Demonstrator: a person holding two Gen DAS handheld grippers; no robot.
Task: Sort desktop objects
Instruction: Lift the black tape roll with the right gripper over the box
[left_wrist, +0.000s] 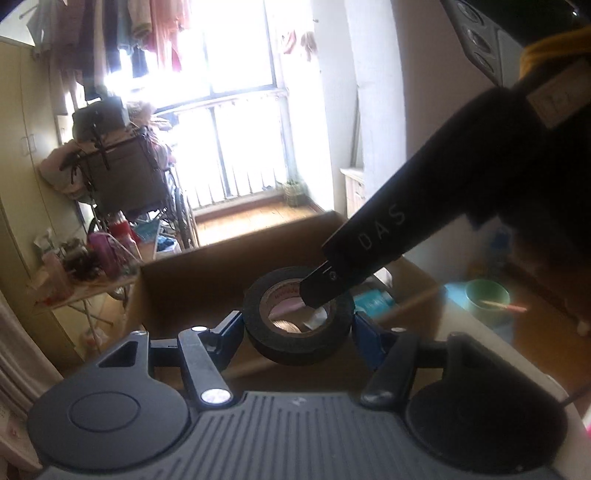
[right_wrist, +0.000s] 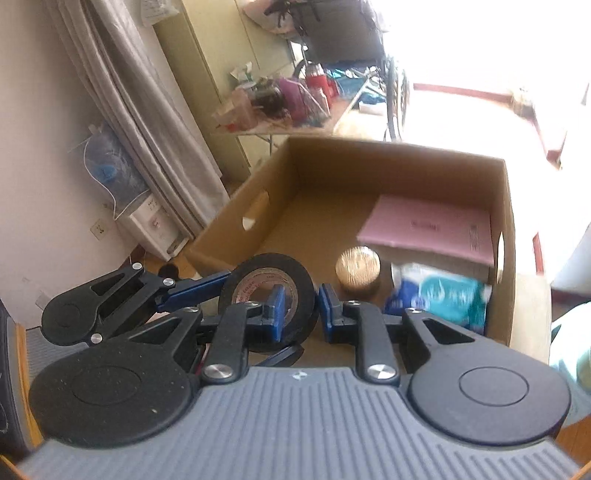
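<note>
A black tape roll (left_wrist: 295, 343) hangs in the air over an open cardboard box (left_wrist: 192, 280). My left gripper (left_wrist: 297, 325) is shut on the roll across its width, one blue pad on each side. From the upper right, one of my right gripper's fingers (left_wrist: 365, 243) reaches into the roll's core. In the right wrist view, the tape roll (right_wrist: 266, 266) has its wall pinched by my right gripper (right_wrist: 301, 314), one pad inside the core and one outside. The left gripper's blue finger (right_wrist: 195, 291) presses the roll from the left.
The cardboard box (right_wrist: 406, 173) holds a pink book (right_wrist: 428, 225), a round gold-lidded jar (right_wrist: 358, 271) and a teal-and-blue packet (right_wrist: 443, 295); its left half is bare. A green cup (left_wrist: 487, 299) stands right of the box. A cluttered folding table (right_wrist: 280, 107) stands beyond.
</note>
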